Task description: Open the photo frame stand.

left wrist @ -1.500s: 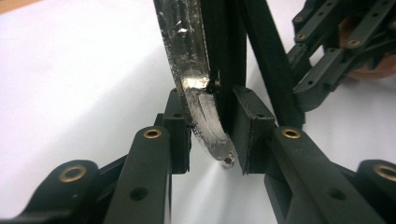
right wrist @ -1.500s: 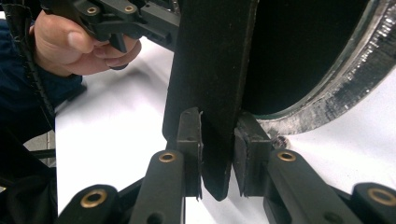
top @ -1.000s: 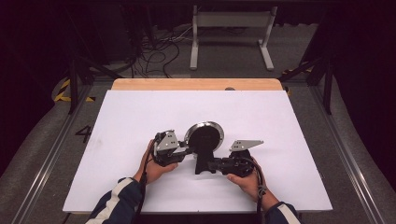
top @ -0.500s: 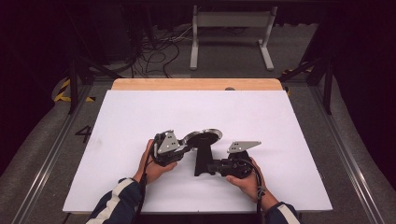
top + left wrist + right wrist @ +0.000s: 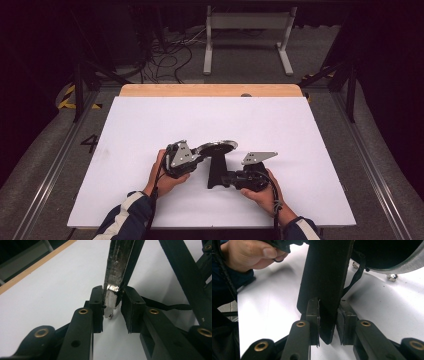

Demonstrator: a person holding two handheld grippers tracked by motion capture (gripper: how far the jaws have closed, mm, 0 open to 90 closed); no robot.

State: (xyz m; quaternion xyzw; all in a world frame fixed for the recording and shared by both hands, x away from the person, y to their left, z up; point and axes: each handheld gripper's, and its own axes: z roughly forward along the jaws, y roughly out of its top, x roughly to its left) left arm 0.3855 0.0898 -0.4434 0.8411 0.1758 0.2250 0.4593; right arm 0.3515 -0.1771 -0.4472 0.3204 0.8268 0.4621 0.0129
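A small frying pan (image 5: 218, 146) with a black handle (image 5: 218, 170) is held tipped up over the white table sheet (image 5: 300, 135), so its round body looks like a thin ellipse. My left gripper (image 5: 199, 154) is shut on the pan's metal rim (image 5: 117, 270), which stands edge-on between its pads (image 5: 98, 300). My right gripper (image 5: 226, 180) is shut on the end of the handle (image 5: 324, 277), with the pan's dark underside (image 5: 392, 255) above it to the right. The left hand (image 5: 254, 255) shows at the top left of the right gripper view.
The white sheet covers most of the table, and a wooden strip (image 5: 210, 90) runs along its far edge. Beyond the table are a metal stand (image 5: 247, 35) and loose cables (image 5: 170, 55) on the floor. Rails (image 5: 380, 190) run along both sides.
The pan has rolled from lying flat with its round face up to standing nearly on edge. Both hands have stayed in about the same place.
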